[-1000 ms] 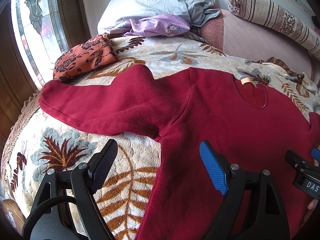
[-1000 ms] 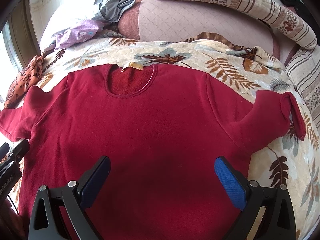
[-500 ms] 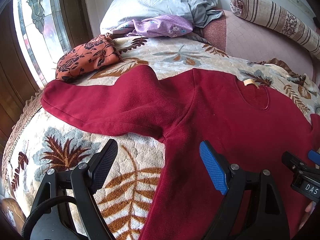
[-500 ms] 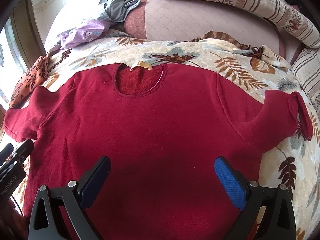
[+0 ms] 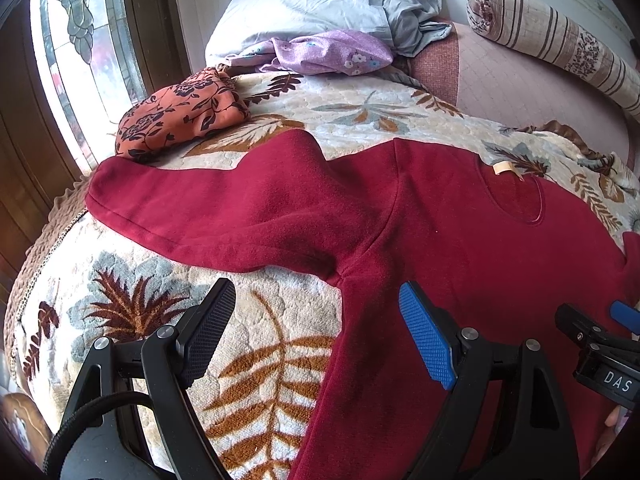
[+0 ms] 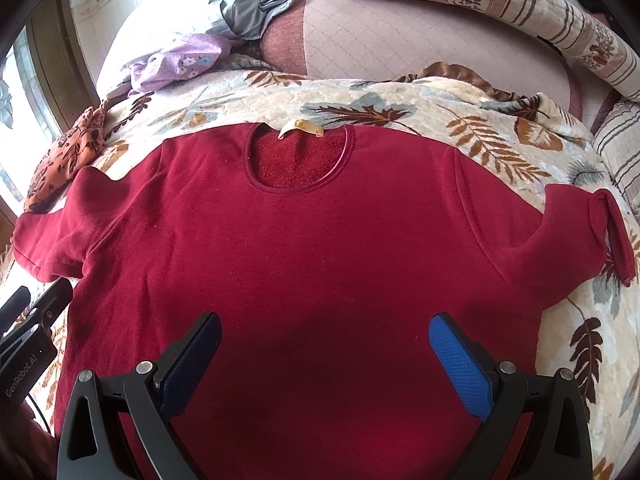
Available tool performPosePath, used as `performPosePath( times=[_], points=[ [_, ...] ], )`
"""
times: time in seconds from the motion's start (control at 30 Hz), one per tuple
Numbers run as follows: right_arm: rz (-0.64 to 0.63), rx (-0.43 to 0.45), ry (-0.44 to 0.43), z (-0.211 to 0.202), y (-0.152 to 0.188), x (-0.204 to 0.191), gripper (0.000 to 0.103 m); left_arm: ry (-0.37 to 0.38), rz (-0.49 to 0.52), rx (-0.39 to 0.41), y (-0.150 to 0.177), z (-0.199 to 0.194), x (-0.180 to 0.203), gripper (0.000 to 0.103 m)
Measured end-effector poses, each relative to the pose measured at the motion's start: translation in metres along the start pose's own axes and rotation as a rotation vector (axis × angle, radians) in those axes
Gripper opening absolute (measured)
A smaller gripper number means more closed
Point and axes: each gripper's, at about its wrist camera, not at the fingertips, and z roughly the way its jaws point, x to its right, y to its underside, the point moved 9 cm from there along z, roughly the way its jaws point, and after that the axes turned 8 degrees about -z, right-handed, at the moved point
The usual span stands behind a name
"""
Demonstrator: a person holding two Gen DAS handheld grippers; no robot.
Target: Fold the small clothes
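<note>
A dark red long-sleeved top [image 6: 312, 248] lies flat, front up, on a leaf-patterned blanket [image 5: 132, 312], neck away from me. Its left sleeve [image 5: 208, 208] stretches out toward the window. The right sleeve [image 6: 572, 236] is folded back at the cuff. My left gripper [image 5: 316, 332] hovers open over the top's left side seam below the armpit, holding nothing. Over the lower chest my right gripper [image 6: 324, 356] is open and empty too. The right gripper's body [image 5: 600, 356] shows at the left view's right edge.
An orange floral cloth [image 5: 180, 112] and a purple flowered garment [image 5: 332, 52] lie at the head of the bed, by a grey pillow [image 5: 320, 4]. A striped bolster [image 6: 500, 4] runs along the back. A window [image 5: 80, 60] is to the left, past the bed edge.
Both grippers have drawn back and risen slightly, so the top sits a little lower and smaller in each view. The garment itself has not moved; both grippers stay open.
</note>
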Motion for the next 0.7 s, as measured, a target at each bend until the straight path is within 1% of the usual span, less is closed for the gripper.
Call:
performPosePath(
  times=[0.1, 0.2, 0.33, 0.4, 0.53, 0.63, 0.7],
  points=[
    [-0.007, -0.001, -0.008, 0.002, -0.001, -0.004, 0.103, 0.001, -0.009, 0.013, -0.003, -0.002, -0.004, 0.085],
    [-0.018, -0.005, -0.015, 0.005, -0.003, -0.009, 0.103, -0.015, -0.036, 0.025, -0.012, -0.005, -0.017, 0.085],
    [-0.038, -0.003, -0.026, 0.006, -0.007, -0.017, 0.103, -0.031, -0.086, 0.013, -0.022, -0.003, -0.039, 0.085],
    [-0.059, 0.003, -0.028, 0.005, -0.01, -0.022, 0.103, -0.046, -0.094, 0.01, -0.027, -0.003, -0.051, 0.085],
    [-0.086, 0.013, -0.03, 0.002, -0.015, -0.029, 0.103, -0.093, -0.131, 0.017, -0.042, -0.002, -0.086, 0.085],
    [-0.082, 0.02, -0.043, 0.001, -0.017, -0.031, 0.103, -0.133, -0.174, 0.009, -0.054, 0.002, -0.123, 0.085],
    [-0.078, 0.02, -0.051, 0.001, -0.016, -0.032, 0.103, -0.175, -0.208, 0.001, -0.062, 0.009, -0.152, 0.085]
  ],
)
